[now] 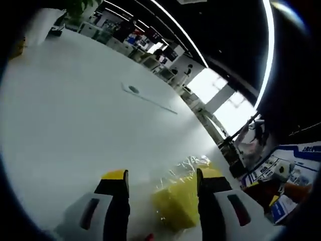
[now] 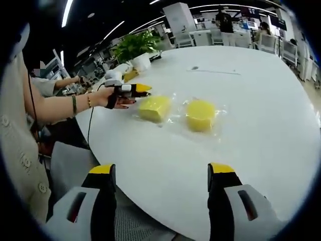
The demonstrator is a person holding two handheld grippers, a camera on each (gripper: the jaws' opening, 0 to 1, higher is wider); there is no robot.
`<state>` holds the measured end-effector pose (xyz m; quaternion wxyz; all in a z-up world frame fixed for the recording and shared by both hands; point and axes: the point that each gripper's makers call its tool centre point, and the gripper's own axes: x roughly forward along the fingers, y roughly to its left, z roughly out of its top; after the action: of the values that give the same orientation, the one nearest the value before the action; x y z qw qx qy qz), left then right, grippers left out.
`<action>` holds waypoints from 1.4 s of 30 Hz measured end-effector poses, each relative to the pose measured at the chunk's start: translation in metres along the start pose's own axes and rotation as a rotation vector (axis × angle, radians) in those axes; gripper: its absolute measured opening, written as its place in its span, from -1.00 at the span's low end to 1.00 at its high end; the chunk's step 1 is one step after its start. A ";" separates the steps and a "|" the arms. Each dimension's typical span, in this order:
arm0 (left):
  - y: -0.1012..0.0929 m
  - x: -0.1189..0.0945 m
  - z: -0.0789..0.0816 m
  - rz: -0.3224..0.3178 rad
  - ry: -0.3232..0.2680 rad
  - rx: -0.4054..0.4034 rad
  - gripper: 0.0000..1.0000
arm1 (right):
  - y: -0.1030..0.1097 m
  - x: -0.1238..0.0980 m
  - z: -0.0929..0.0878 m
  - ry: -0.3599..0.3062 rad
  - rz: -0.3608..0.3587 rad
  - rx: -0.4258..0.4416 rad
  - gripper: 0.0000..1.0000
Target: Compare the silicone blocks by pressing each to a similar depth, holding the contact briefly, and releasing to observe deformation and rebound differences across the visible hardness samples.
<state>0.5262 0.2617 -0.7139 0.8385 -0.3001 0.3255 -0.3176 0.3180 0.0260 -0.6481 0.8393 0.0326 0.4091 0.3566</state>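
Table (image 2: 261, 115): smooth white top, faint sheen. Yellow blocks, at 11 o'clock (image 2: 154, 108) and 12 o'clock (image 2: 200, 115): matt, soft-looking, each lying on clear, crinkled glossy film. Right gripper (image 2: 160, 175): smooth plastic jaws, black with yellow tips, grey shells. Sleeve (image 2: 15, 150): pale buttoned cloth.

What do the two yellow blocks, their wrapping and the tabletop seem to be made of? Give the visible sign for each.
Two yellow blocks: probably soft silicone or foam; matte, with rounded edges.
Wrapping: thin clear plastic film; it crinkles and glints.
Tabletop: smooth white laminate or similar; it shows a faint sheen and no grain.
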 end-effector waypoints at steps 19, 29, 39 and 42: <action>0.004 0.013 -0.013 -0.157 -0.007 -0.252 -0.74 | -0.007 0.002 -0.003 0.021 -0.017 0.013 0.36; -0.001 0.010 -0.014 -0.184 -0.040 -0.270 -1.00 | -0.008 0.003 -0.004 0.022 -0.021 0.012 0.36; -0.011 0.005 -0.009 -0.095 -0.070 -0.141 -1.00 | -0.001 0.005 0.012 -0.054 0.004 -0.018 0.37; -0.020 -0.001 -0.002 -0.064 -0.099 -0.106 -1.00 | 0.001 0.006 0.015 -0.066 0.010 -0.026 0.37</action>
<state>0.5169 0.2490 -0.7005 0.8258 -0.3698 0.2903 -0.3114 0.3302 0.0341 -0.6415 0.8509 0.0351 0.3764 0.3648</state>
